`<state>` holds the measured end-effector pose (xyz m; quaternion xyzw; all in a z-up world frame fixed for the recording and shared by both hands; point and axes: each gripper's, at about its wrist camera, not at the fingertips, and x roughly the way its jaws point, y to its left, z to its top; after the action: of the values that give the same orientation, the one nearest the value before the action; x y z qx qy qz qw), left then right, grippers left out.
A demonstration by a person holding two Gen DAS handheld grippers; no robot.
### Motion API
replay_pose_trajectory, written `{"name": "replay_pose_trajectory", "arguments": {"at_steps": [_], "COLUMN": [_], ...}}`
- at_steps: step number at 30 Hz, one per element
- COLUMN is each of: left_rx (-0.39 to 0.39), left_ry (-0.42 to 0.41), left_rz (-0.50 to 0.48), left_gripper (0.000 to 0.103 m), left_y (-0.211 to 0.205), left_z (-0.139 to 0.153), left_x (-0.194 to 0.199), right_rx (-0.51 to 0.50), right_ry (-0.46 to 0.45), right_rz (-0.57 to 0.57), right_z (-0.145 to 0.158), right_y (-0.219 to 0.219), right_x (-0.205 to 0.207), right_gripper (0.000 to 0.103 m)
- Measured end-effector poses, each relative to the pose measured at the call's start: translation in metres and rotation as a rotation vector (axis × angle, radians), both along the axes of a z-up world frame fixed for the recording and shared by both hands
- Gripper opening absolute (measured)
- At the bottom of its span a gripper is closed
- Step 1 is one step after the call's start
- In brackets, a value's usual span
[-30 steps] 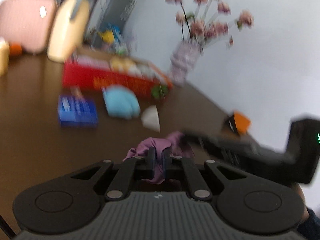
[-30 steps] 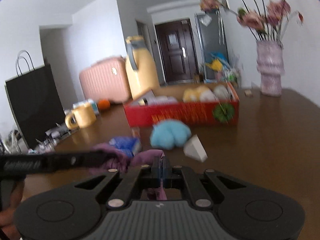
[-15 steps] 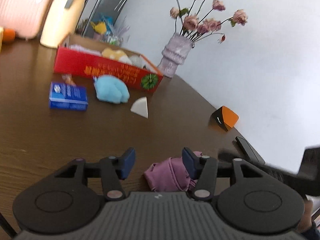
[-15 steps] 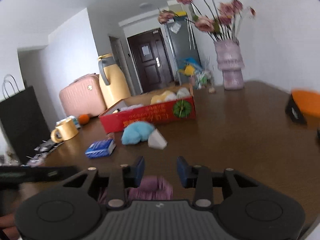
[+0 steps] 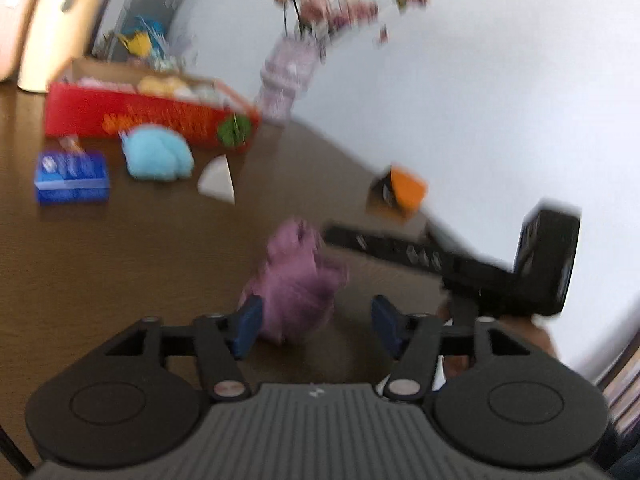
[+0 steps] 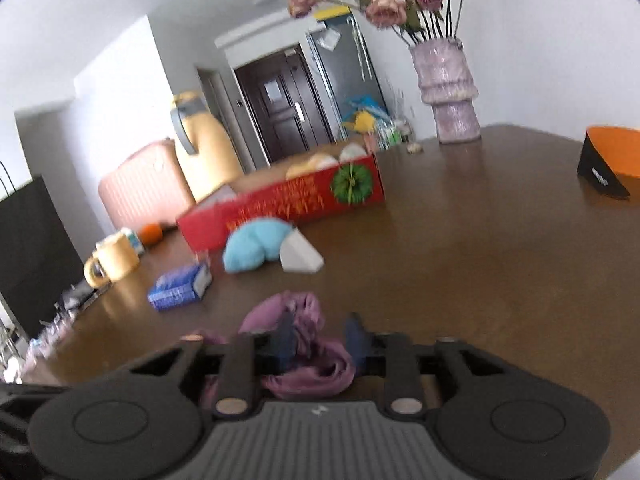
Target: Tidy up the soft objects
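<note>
Since half a second ago the left gripper (image 5: 316,326) has spread wider, leaving the crumpled purple cloth (image 5: 296,280) by its left finger on the brown wooden table (image 5: 140,248) — the right gripper (image 6: 320,336) has narrowed around it, jaws part-open. The red box's (image 6: 288,204) yellow lettering is unreadable.

**White-walled room around a dark wooden table**

A dark brown table (image 6: 460,248) is spread ahead of the fingers. Beyond it, white walls (image 6: 116,100) and a dark door (image 6: 286,116) are seen, with daylight reflected on the tabletop.
</note>
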<state>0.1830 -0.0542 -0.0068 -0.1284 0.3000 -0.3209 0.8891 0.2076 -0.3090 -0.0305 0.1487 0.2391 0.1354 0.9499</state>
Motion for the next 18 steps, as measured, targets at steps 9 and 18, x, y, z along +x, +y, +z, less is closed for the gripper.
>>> {"name": "replay_pose_trajectory", "arguments": {"at_steps": [9, 18], "left_rx": [-0.063, -0.084], "left_ry": [0.117, 0.169], "left_rz": [0.077, 0.072], "left_gripper": [0.064, 0.014], "left_y": [-0.001, -0.006], "left_z": [-0.014, -0.022], "left_x": [0.041, 0.049], "right_rx": [0.158, 0.064], "right_ry": [0.120, 0.123], "right_rz": [0.043, -0.049], "right_z": [-0.003, -0.019], "right_y": [-0.018, 0.000], "right_x": [-0.016, 0.002], "right_gripper": [0.046, 0.005]}}
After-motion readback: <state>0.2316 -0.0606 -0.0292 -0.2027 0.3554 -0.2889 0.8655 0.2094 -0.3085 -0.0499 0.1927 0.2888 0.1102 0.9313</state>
